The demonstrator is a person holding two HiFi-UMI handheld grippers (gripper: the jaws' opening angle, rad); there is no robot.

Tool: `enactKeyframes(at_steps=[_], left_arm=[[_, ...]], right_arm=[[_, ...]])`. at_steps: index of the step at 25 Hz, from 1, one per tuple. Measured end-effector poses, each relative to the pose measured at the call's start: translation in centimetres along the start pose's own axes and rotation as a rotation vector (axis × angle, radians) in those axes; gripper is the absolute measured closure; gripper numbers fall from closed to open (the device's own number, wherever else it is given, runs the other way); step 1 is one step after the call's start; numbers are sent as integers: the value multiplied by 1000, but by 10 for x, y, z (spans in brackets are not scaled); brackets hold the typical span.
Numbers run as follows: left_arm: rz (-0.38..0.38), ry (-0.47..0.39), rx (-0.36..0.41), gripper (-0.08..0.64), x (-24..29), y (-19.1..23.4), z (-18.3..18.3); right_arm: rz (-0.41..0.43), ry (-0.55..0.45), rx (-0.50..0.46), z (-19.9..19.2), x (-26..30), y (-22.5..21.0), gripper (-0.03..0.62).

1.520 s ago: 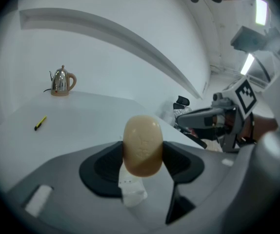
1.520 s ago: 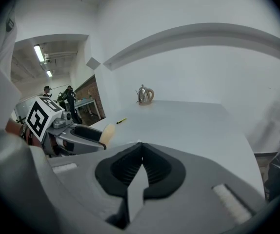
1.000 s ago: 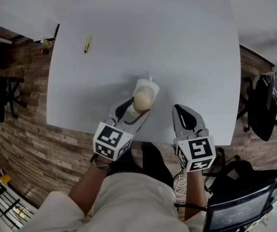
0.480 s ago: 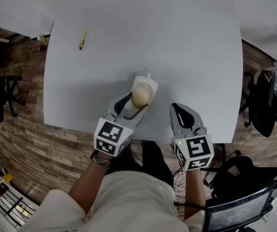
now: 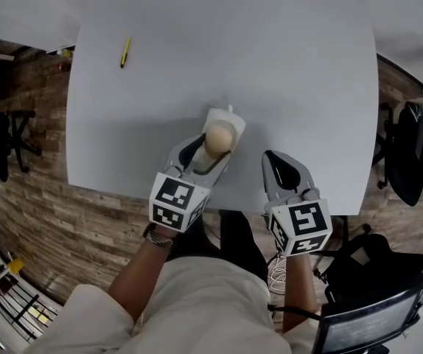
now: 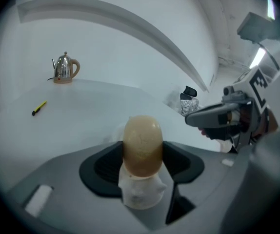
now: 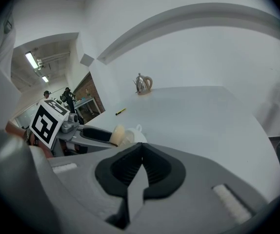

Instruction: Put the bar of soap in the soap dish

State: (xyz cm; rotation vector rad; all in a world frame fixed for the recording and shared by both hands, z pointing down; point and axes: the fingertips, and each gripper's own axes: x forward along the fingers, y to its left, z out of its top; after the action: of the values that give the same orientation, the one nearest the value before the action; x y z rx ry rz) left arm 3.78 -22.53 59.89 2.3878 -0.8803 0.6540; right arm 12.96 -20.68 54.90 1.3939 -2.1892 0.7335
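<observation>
Soap, a tan oval bar (image 6: 142,147), is being pinched between the left gripper's (image 5: 217,143) jaws, just over the small white soap dish (image 5: 228,116). Beside it, the right gripper (image 7: 140,165) is hovering, jaws pressed together on nothing. Farther along the white table (image 5: 285,57), a yellow pen (image 5: 124,51) is lying, and a shiny metal kettle (image 6: 64,68) is standing beyond it.

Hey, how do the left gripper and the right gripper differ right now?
The left gripper is clamped on the bar of soap; the right gripper has its jaws together with nothing between them. The left gripper reaches over the white soap dish, while the right gripper sits back by the near edge of the table. Both are grey with black pads and carry a marker cube.
</observation>
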Motion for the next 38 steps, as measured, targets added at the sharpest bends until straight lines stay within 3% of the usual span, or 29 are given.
enactKeyframes(at_steps=[15,38], left_arm=[[71,58,14,289,5,15,-11],[80,101,14,287,11,10,-9]], right_arm=[[4,11,13,-3,5,5,591],[26,13,50,-11,8,8,591]])
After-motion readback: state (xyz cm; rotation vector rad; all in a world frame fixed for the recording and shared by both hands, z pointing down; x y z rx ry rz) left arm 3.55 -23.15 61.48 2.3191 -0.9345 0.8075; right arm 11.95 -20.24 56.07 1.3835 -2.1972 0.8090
